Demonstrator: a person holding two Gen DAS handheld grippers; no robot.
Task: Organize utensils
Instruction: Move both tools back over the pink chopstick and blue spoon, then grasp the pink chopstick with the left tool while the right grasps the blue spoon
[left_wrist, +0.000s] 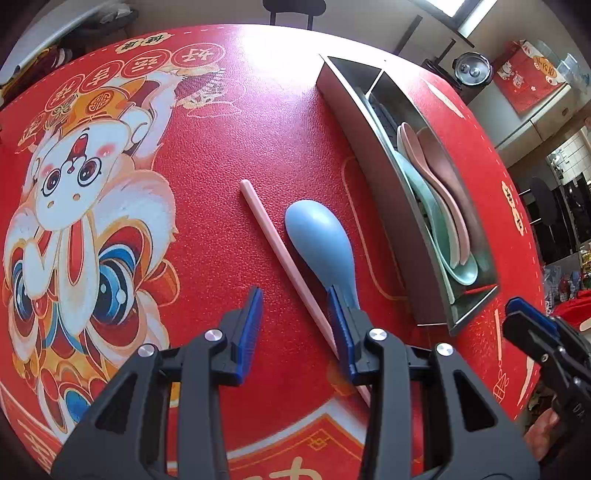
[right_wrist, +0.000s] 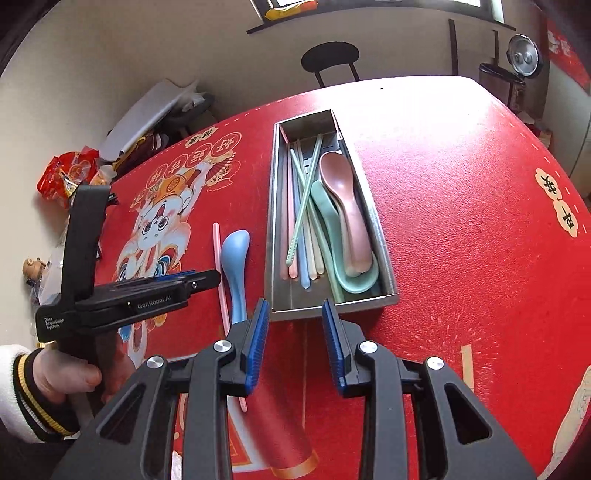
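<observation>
A blue spoon (left_wrist: 319, 240) and a pink chopstick (left_wrist: 280, 251) lie side by side on the red tablecloth, left of a steel utensil tray (left_wrist: 402, 229). My left gripper (left_wrist: 295, 314) is open and low over them; the chopstick runs between its jaws and the spoon's handle passes under the right finger. In the right wrist view the spoon (right_wrist: 235, 258) and chopstick (right_wrist: 218, 266) lie left of the tray (right_wrist: 275, 221), which holds several chopsticks and spoons. My right gripper (right_wrist: 293, 328) is open and empty just before the tray's near end.
The red tablecloth (right_wrist: 461, 240) has a rabbit print (left_wrist: 81, 192) on its left part. A black chair (right_wrist: 330, 59) stands beyond the far edge. Snack bags (right_wrist: 70, 177) and a grey case (right_wrist: 147, 110) lie off the table's left side.
</observation>
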